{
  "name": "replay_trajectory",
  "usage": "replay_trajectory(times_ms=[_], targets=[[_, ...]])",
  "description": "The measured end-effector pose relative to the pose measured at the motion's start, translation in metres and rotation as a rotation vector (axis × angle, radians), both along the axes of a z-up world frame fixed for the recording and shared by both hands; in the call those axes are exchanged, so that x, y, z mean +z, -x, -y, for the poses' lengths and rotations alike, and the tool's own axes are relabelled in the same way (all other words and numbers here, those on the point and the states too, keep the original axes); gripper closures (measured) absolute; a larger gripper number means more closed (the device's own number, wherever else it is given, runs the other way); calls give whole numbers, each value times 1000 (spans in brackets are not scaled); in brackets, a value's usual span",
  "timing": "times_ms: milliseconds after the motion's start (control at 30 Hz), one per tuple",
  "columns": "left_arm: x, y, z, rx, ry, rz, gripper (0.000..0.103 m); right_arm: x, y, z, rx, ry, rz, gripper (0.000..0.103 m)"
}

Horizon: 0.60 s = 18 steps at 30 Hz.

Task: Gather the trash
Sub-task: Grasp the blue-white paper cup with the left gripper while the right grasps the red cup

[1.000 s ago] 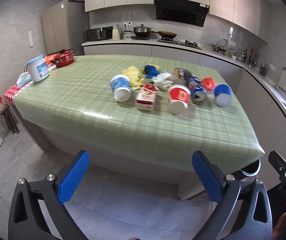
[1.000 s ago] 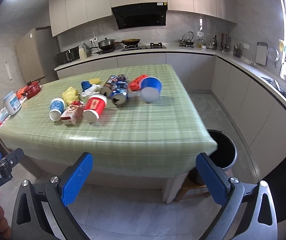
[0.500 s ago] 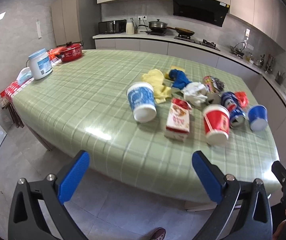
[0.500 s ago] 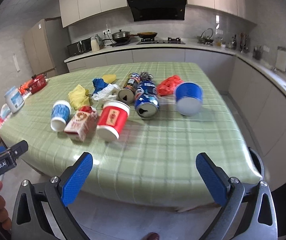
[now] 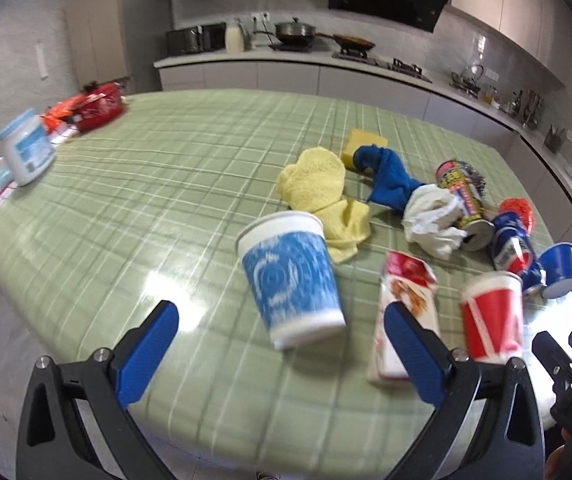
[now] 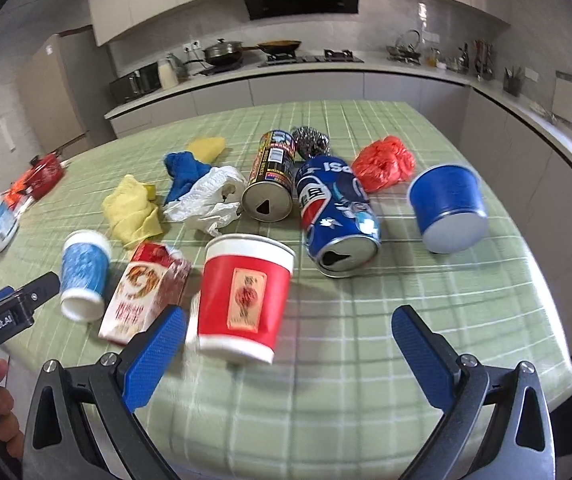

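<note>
Trash lies across the green checked table (image 5: pixel 166 184). A blue-patterned paper cup (image 5: pixel 291 276) lies on its side just beyond my open left gripper (image 5: pixel 282 332). To its right are a red and white carton (image 5: pixel 403 304) and a red paper cup (image 5: pixel 491 316). In the right wrist view the red paper cup (image 6: pixel 246 296) lies in front of my open right gripper (image 6: pixel 289 340), nearer its left finger. Behind it are a blue soda can (image 6: pixel 335 216), a dark can (image 6: pixel 272 176), a blue cup (image 6: pixel 447 208), a red plastic bag (image 6: pixel 383 162) and a white plastic bag (image 6: pixel 210 198).
Yellow cloth (image 5: pixel 319 192), blue cloth (image 5: pixel 385 176), a yellow sponge (image 5: pixel 361 144) and a steel scourer (image 6: pixel 309 140) sit further back. A white-blue jar (image 5: pixel 26 150) and a red pot (image 5: pixel 98 106) stand at the table's far left. Kitchen counters (image 6: pixel 325 64) run behind.
Both grippers have moved forward from the floor side of the table to above its near edge; the cups and cans now appear much closer. Both stay open.
</note>
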State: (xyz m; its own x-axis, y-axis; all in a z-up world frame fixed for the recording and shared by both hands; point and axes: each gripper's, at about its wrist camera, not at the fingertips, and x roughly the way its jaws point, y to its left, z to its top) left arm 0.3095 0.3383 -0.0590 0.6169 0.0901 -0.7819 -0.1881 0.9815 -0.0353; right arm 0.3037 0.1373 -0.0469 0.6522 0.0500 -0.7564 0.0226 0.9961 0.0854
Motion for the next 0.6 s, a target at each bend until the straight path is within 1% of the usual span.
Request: replay_trajectory(times_ms=[67,167,233,367,400,433,467,500,533,600], targets=[[-9,-14,-6,-22,8,-15,1,-7,-11,-6,-23,3,-14,0],[-23,-29,-10,-61,26,-45,7,-16,-23,-13,-46,-2,-34,0],[-32,-37,-11,-82,44,-67,13,-21,-28,-17,-56,10,-48,0],[-42,-44,-18,-107,75,-89,21,-32,-35,-19,-72,4,-68,0],[-43,-44,-21,-110,87,-91,26,-34,-36,-19,-72,-4,-72,0],[-45,-45,-23,-114,101,-96,32,-37,-38,-19,-75,-14,-77,0],[-47,-46,-25,-115,121,-115,34,-40,-39,-19,-76,-21,-81,3],[-48,-47,-26,-122,131,-123,38,-42,-40,-19,-73,-32,-86,9],[-49,-46,-28,-126,137,-126,41,-45,-42,-19,-66,-46,-96,12],[-49,-44,-29,-135,138,-120,42,-49,-45,-21,-50,-65,-115,26]])
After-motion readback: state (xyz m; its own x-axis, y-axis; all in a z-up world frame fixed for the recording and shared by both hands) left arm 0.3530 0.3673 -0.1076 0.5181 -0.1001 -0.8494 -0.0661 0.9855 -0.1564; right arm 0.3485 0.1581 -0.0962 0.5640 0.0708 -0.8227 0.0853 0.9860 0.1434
